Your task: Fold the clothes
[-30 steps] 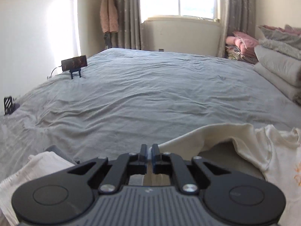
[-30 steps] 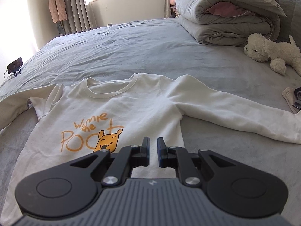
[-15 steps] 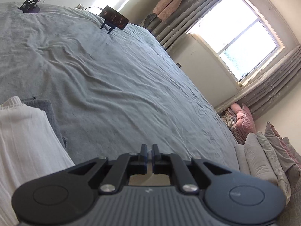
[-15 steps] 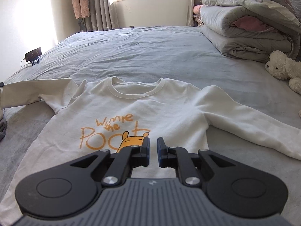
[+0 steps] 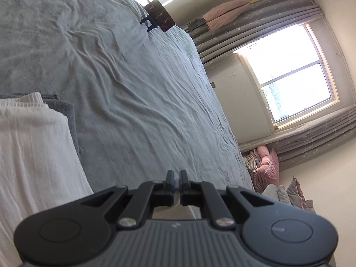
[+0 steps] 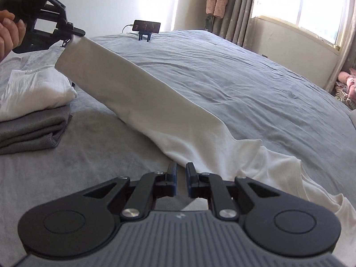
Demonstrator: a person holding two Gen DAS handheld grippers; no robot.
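Up at the far left edge of the wide grey-sheeted bed, the black left gripper, held by a person's hand, has its jaws pinched tight on the cuff of a cream long-sleeved sweatshirt. That sleeve is lifted off the sheet and stretches taut down toward the near edge, where the rest of the sweatshirt lies rumpled on the bed. Just below the raised cuff, near the left edge, a folded white ribbed garment sits on top of a folded grey garment. The black right gripper hovers over the near part of the sleeve, jaws a narrow gap apart with nothing between them. A dark phone on a small stand stands at the bed's far edge. No containers are in view.
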